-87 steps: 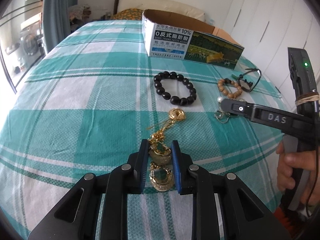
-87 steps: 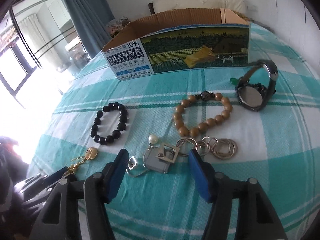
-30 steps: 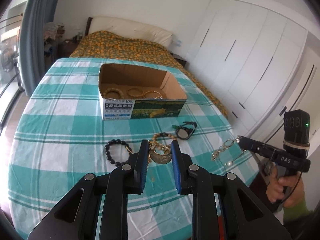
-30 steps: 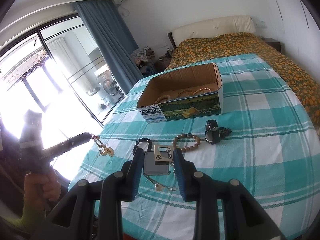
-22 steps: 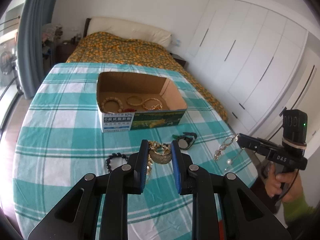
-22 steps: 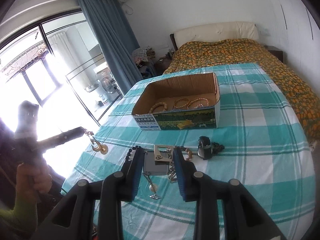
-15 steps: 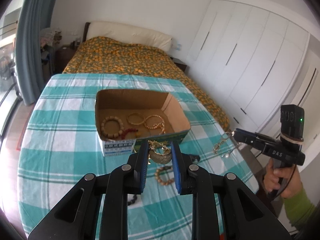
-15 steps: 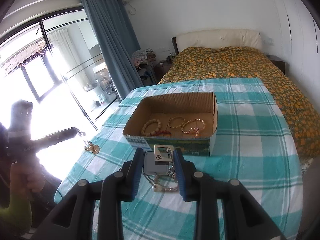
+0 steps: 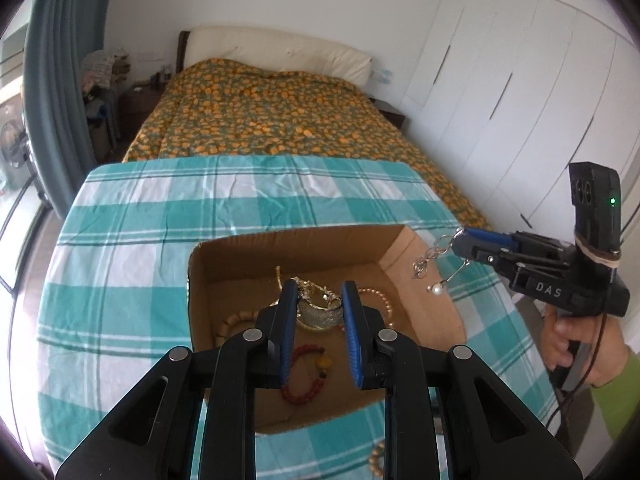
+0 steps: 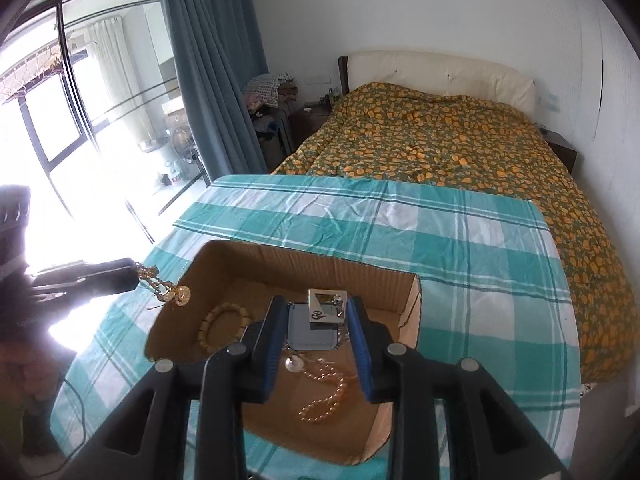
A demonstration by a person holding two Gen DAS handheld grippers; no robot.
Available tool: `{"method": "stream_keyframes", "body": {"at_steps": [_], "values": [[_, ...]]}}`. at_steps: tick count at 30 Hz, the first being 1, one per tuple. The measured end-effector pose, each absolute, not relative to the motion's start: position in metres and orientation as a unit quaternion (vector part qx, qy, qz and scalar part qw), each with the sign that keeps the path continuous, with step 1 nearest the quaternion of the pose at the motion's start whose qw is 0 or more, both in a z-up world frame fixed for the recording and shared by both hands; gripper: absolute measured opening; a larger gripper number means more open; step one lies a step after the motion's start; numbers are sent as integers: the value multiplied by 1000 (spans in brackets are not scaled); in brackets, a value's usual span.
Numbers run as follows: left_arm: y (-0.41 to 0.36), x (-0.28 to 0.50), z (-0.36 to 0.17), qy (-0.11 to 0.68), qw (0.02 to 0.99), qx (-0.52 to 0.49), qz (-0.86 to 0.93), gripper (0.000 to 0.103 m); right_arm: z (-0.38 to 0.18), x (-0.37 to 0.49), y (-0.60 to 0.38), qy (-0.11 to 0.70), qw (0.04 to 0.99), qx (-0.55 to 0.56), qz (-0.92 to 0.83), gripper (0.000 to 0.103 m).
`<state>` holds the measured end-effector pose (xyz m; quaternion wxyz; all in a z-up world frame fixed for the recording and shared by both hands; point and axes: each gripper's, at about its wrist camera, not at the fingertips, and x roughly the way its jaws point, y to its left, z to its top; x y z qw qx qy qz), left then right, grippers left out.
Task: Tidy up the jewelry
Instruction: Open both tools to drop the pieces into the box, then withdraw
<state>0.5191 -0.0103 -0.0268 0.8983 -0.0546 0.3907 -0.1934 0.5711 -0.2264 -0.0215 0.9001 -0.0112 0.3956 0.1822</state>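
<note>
Your left gripper [image 9: 319,307] clamped the gold necklace [image 9: 319,312] above the cardboard box [image 9: 224,264] on the checked tablecloth [image 9: 120,240]. To its right, your right gripper [image 10: 318,322] pinched the silver chain piece [image 10: 316,322], pearl [image 10: 293,364] dangling over the box.

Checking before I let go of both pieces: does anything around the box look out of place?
One wooden bead bracelet lies on the tablecloth just outside the cardboard box, not in it. Nothing looks spilled or damaged.
</note>
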Motion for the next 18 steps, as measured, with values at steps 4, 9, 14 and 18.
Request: {"method": "stream_keyframes", "body": {"at_steps": [4, 9, 14, 18], "values": [[-19, 548, -49, 411, 893, -45, -179, 21, -49, 605, -224, 415, 894, -34, 163, 31], [-30, 565, -77, 431, 884, -39, -174, 23, -78, 627, -219, 435, 886, -66, 144, 37], [-28, 549, -75, 427, 892, -27, -146, 65, -65, 608, -229, 393, 909, -59, 124, 52], [-19, 500, -52, 400, 904, -15, -151, 76, -33, 562, -243, 349, 928, -44, 127, 55]]}}
